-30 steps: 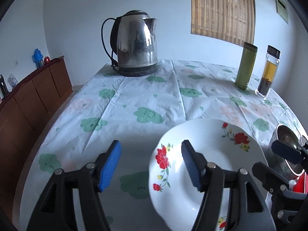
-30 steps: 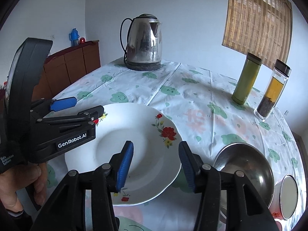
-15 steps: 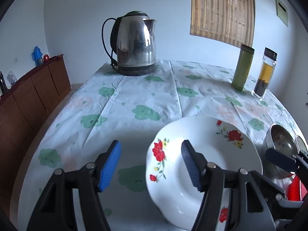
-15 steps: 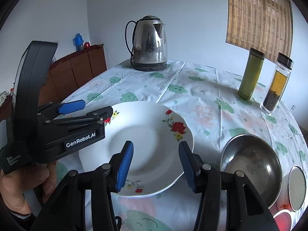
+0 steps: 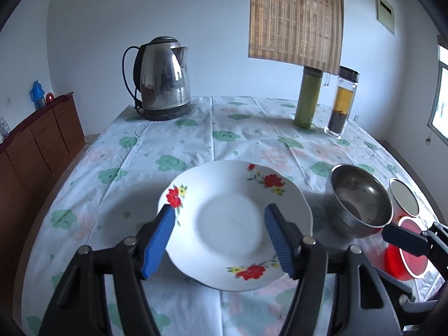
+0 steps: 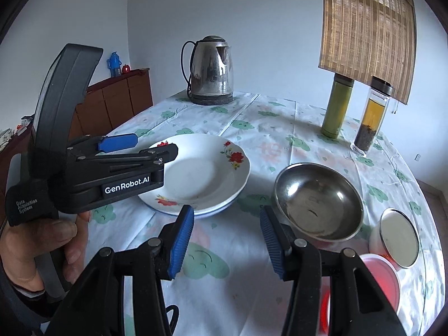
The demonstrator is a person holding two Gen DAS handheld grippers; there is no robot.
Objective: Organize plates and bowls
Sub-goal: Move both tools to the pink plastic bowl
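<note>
Both claws are held tilted down over the worktop [image 5: 196, 140], jaws apart and empty.

Left wrist view: the left claw [image 5: 218, 242] is seen spread above the flowered plate [image 5: 232, 224], with the steel bowl [image 5: 359, 204] to its right. Right wrist view: the right claw [image 6: 226, 245] is poised between plate [image 6: 201, 173] and bowl [image 6: 317, 200], touching neither; the left claw [image 6: 137, 147] is gripped by a hand [image 6: 47, 240].
</note>
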